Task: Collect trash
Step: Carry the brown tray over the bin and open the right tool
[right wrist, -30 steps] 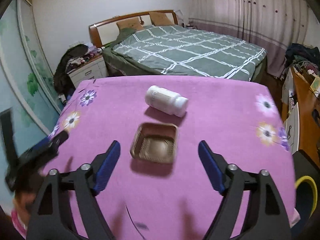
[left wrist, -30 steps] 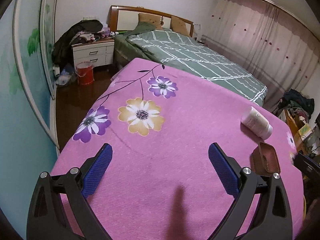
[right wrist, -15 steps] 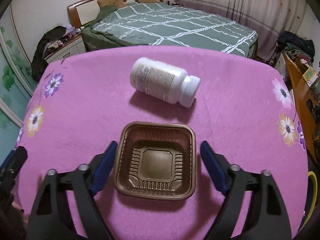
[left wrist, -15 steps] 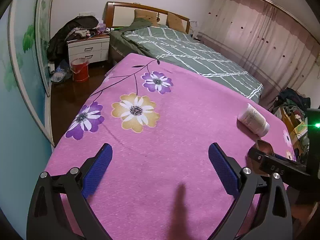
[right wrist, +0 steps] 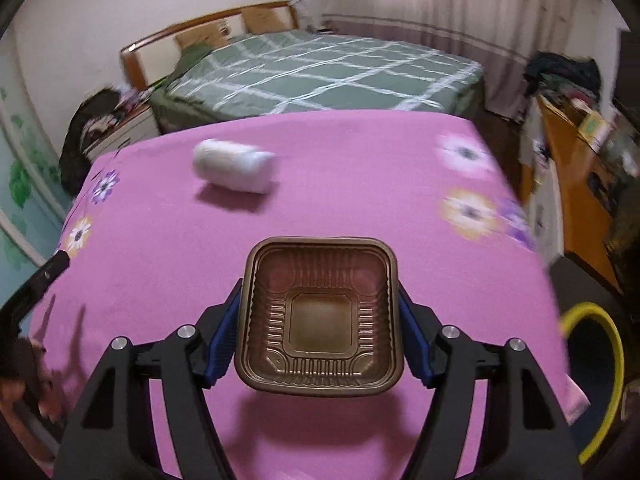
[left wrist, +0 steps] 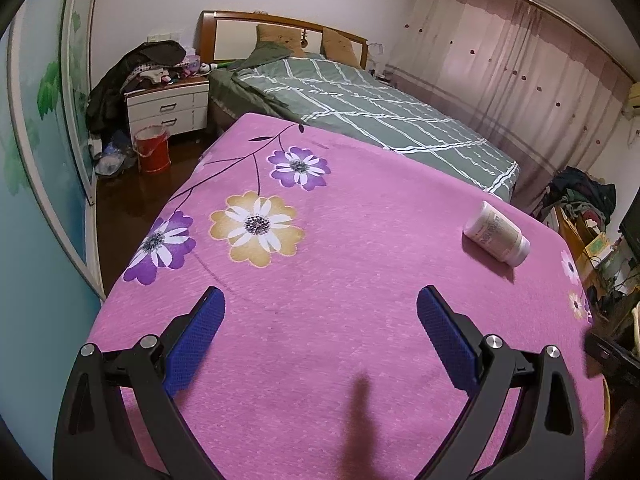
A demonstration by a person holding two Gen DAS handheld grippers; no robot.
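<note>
My right gripper point(right wrist: 320, 320) pinches the brown plastic tray point(right wrist: 320, 316) by its two side walls, holding it clear above the pink flowered cloth point(right wrist: 360, 168), so I judge the pickup step to be in hand. My left gripper point(left wrist: 320, 336) hangs spread and empty over the cloth. The white bottle point(left wrist: 496, 236) lies on its side at two o'clock in the left view; next I should carry the tray to a bin, perhaps the yellow-rimmed one point(right wrist: 596, 360) at four o'clock, without crushing its thin walls.
</note>
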